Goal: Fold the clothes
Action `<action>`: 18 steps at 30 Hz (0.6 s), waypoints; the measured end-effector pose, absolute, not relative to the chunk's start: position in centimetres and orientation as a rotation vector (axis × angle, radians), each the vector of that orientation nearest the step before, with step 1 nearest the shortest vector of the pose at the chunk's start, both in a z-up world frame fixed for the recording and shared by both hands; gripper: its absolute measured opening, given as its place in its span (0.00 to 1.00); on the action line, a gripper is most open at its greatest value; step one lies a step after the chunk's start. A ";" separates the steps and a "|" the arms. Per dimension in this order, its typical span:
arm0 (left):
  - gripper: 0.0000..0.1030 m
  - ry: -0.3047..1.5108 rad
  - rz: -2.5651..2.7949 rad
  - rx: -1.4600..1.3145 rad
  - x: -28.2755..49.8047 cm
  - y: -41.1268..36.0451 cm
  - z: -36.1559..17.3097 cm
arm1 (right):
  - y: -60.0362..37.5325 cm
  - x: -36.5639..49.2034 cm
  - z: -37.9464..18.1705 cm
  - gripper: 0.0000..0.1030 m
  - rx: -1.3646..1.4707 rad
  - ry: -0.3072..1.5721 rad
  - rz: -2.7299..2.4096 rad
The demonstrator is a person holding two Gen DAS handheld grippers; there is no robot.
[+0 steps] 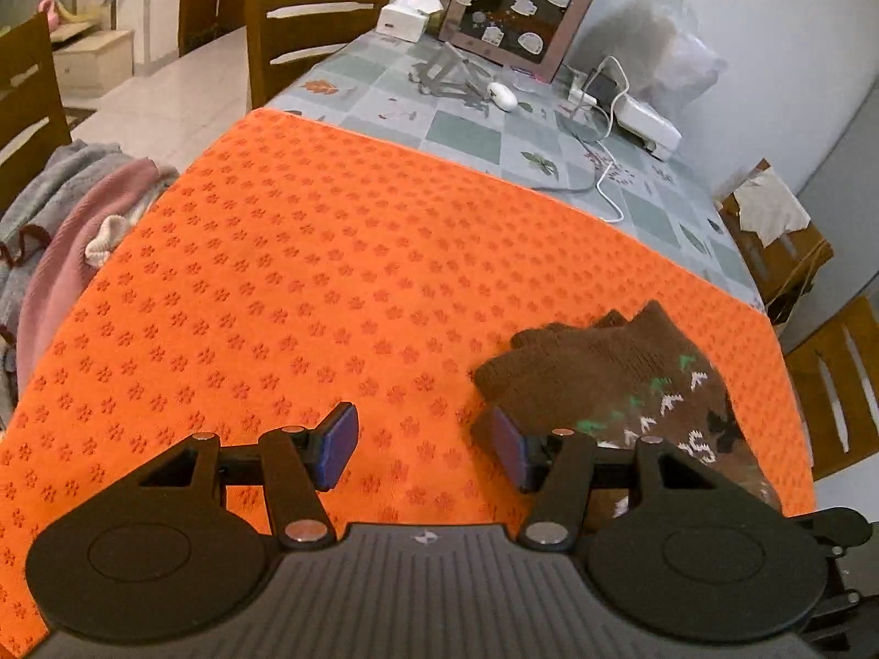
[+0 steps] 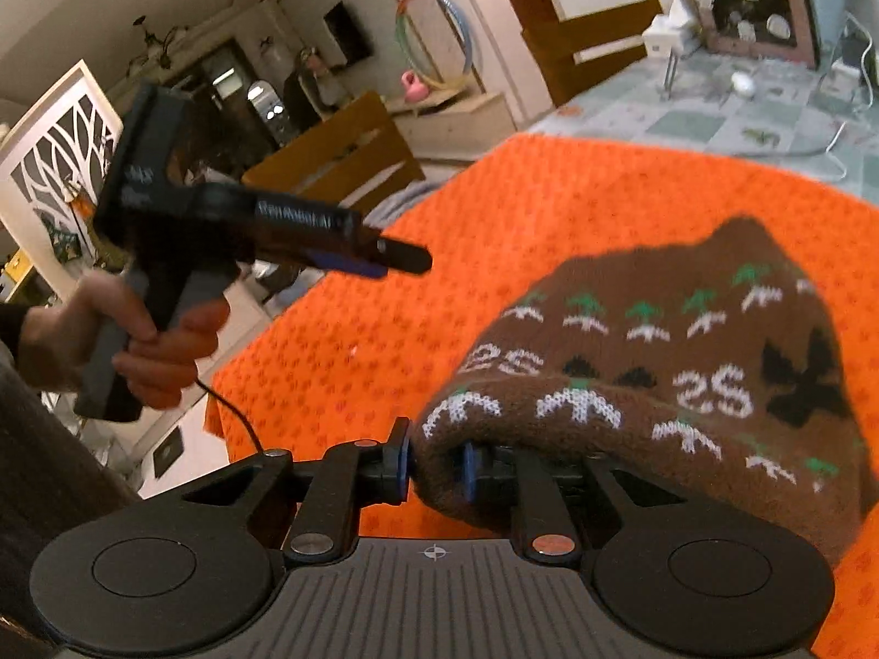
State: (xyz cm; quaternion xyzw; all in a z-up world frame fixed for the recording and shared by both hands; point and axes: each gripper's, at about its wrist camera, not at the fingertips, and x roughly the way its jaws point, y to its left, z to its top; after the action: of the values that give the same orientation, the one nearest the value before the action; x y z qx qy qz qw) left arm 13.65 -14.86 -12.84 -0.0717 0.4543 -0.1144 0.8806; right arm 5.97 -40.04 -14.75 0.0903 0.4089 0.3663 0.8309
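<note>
A brown knitted sweater (image 1: 604,373) with white and green patterns lies bunched at the near right of the orange mat (image 1: 329,247). My left gripper (image 1: 423,439) hovers open over bare mat just left of the sweater, with nothing between its blue pads. In the right wrist view a hand (image 2: 148,340) holds that left gripper (image 2: 395,263) up at the left. My right gripper (image 2: 437,464) is shut on a thick folded edge of the sweater (image 2: 659,329), which fills the gap between its pads above the mat (image 2: 549,203).
A pile of grey and pink clothes (image 1: 66,219) hangs off the mat's left edge. Beyond the mat the tiled tablecloth holds a white mouse (image 1: 502,96), a patterned box (image 1: 516,11), a tissue box (image 1: 404,19) and a white cable (image 1: 604,165). Wooden chairs (image 1: 313,27) surround the table.
</note>
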 end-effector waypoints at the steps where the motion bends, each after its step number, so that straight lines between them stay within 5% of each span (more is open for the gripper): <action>1: 0.62 0.945 -0.245 -0.138 13.5 -15.2 -12.8 | -40.1 5.9 -15.0 0.24 0.198 0.884 0.783; 6: 0.62 0.926 -0.326 -0.082 12.7 -17.5 -12.7 | -41.1 5.3 -14.9 0.43 0.195 0.952 0.823; 18: 0.61 0.961 -0.551 0.080 9.4 -24.4 -16.1 | -49.8 3.6 -14.1 0.51 0.254 0.998 0.613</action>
State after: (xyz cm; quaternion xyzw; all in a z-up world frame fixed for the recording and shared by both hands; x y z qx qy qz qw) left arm 9.45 -24.44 -16.08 0.0378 0.4560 -0.2614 0.8499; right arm 3.56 -49.80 -14.13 0.1194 0.4696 0.2883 0.8259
